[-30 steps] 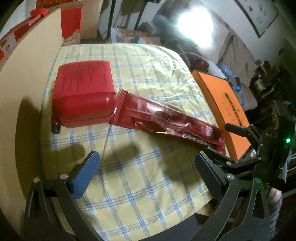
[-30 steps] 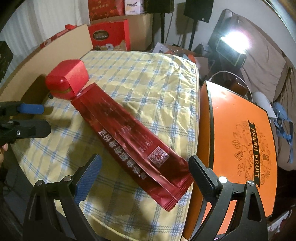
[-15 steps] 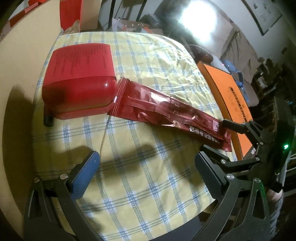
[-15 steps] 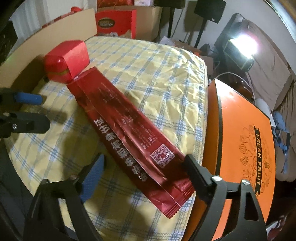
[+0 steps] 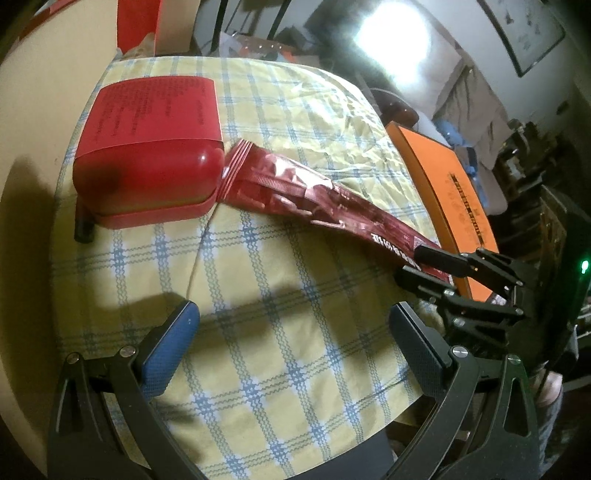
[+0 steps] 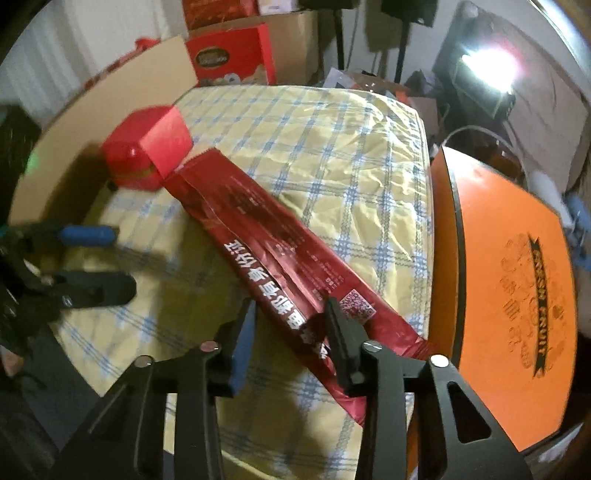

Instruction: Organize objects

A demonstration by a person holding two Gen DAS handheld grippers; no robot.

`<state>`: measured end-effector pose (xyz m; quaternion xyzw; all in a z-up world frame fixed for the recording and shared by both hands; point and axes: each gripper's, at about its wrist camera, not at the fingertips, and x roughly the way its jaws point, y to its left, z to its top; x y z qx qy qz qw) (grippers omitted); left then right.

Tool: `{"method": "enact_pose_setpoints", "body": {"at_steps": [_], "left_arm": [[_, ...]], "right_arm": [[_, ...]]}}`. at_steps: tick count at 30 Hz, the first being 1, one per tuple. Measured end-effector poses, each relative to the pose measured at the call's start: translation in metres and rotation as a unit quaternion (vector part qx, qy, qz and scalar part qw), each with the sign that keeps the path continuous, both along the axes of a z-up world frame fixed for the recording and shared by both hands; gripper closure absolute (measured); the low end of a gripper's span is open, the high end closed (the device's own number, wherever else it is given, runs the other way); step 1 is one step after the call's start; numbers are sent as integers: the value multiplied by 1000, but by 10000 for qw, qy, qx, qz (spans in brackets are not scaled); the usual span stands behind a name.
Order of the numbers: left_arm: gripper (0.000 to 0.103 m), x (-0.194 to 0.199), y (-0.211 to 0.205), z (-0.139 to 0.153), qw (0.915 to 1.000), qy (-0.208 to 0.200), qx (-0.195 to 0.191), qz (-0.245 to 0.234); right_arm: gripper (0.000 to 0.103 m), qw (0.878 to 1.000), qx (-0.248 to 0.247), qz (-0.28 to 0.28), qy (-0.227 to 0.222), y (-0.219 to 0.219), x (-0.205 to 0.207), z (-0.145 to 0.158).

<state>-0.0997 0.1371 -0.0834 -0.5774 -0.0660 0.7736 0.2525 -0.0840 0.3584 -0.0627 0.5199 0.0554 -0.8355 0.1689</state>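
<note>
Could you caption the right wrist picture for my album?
Right gripper closing on a long red packet on a checked tablecloth.

A bright lamp (image 6: 487, 66) glares far right, a framed picture (image 5: 524, 33) hangs on the wall, and cardboard boxes (image 6: 295, 40) are stacked far behind.

The flat orange lid (image 6: 513, 280) beside the table is showing a black ribbon banner reading "FRESH FRUIT". The long dark-red foil packet (image 6: 280, 266) is carrying large white Chinese characters, too distorted to read, and a QR code. The red carton (image 6: 232, 59) behind is bearing an illegible dark oval label.
</note>
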Motion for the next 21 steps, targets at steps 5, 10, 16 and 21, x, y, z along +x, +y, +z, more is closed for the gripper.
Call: {"method": "enact_pose_setpoints", "body": {"at_steps": [5,10,16,21], "left_arm": [[1,-1,-4,1,10000,-17,55,35],[1,-1,-7,3,9999,-1,90,65],[1,-1,-8,2,10000,2,27,68],[1,-1,-10,2,10000,2,-5,74]], "right_arm": [[92,9974,-638,-237,-215,9,-2,10],[84,9989,-432,-179,-6,4,-2,18],[41,9987,354,201,306,-5,-1,19],[41,9961,724,463,217,-8,-5,6]]}}
